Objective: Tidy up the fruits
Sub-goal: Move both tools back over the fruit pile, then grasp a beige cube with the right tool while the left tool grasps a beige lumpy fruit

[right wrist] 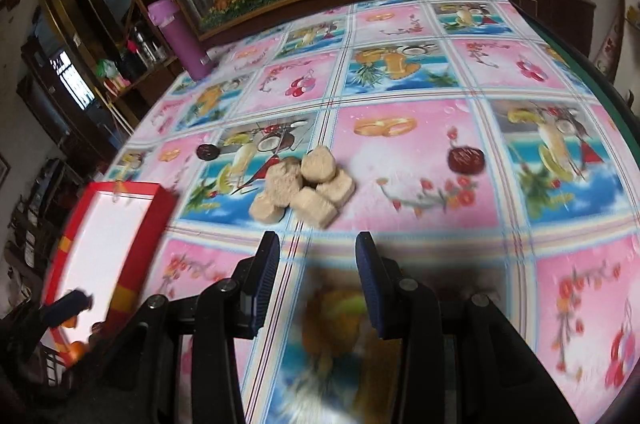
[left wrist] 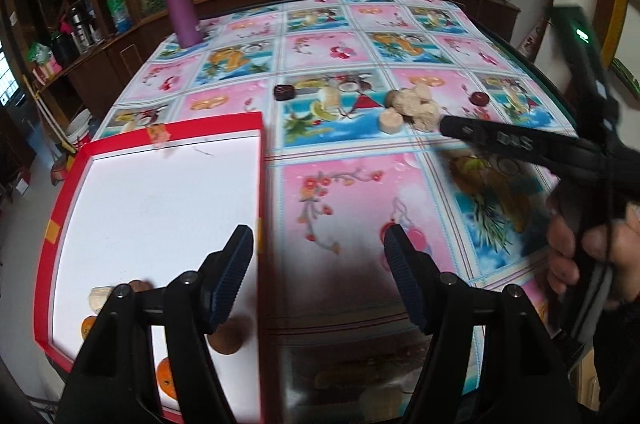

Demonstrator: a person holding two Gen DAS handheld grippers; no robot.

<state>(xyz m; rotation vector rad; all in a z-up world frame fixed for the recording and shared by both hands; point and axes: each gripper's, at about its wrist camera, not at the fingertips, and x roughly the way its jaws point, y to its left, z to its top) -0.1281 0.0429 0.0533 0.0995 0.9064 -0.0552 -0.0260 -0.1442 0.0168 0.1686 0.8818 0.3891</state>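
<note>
Behind the table a glass case of fake flowers fills the wall, and a purple flask point(left wrist: 180, 3) stands at eleven o'clock on the busy fruit-print cloth point(right wrist: 400, 159). Your pile of pale chunks point(right wrist: 304, 187) sits mid-table, dead ahead at twelve o'clock of the right gripper point(right wrist: 316, 284), whose jaws stand apart with nothing between them. A dark red fruit point(right wrist: 466, 159) lies at two o'clock of the pile, and a darker piece point(right wrist: 207, 151) at ten o'clock. The left gripper point(left wrist: 318, 278) is also apart and empty, straddling the right rim of the red tray point(left wrist: 262, 183), which already holds a few pieces at its near end — orange, brown and pale. The chunks look light, dry and crumbly, so I'd judge a gentle squeeze across the flat sides is best; take a top or outer one so the pile doesn't scatter. The red fruit looks smooth and wrinkled-skinned, likely to roll or slip — grip it across its middle.
</note>
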